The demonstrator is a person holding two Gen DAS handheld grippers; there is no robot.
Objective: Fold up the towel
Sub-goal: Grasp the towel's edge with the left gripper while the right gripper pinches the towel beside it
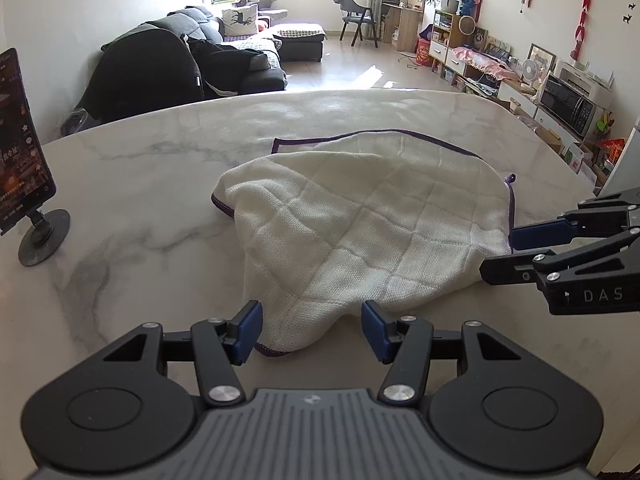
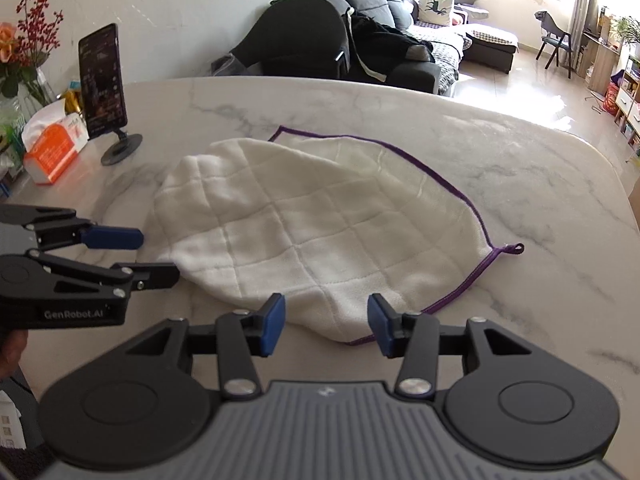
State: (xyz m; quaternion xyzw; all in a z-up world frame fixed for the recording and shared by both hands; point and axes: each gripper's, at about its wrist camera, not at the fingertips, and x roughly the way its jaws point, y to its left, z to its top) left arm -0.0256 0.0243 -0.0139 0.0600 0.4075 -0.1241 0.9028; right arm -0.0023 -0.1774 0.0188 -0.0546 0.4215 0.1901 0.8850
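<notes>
Left wrist view shows you the marble desk (image 1: pixel 132 184) with the white, purple-edged towel (image 1: pixel 360 232) lying loosely doubled near its middle, the lower layer's purple hem showing beyond the far edge of the upper one. The towel's long axis runs roughly across the desk, from your left gripper's side to your right's, and its near edge lies straight ahead of both.

Your left gripper (image 1: pixel 312 330) sits at the near-left corner of the towel with its jaws apart; the corner's purple hem lies between the blue pads, and they do not appear to press it. Your right gripper (image 2: pixel 326 324) stands the same way, jaws apart over the near-right part of the edge, nothing clamped. Both are about equally near, so I judge the next fold takes both hands.

Whether either pad brushes the cloth is hard to make out. The phone on its stand (image 2: pixel 105 88) is well apart, toward the far-left edge.
</notes>
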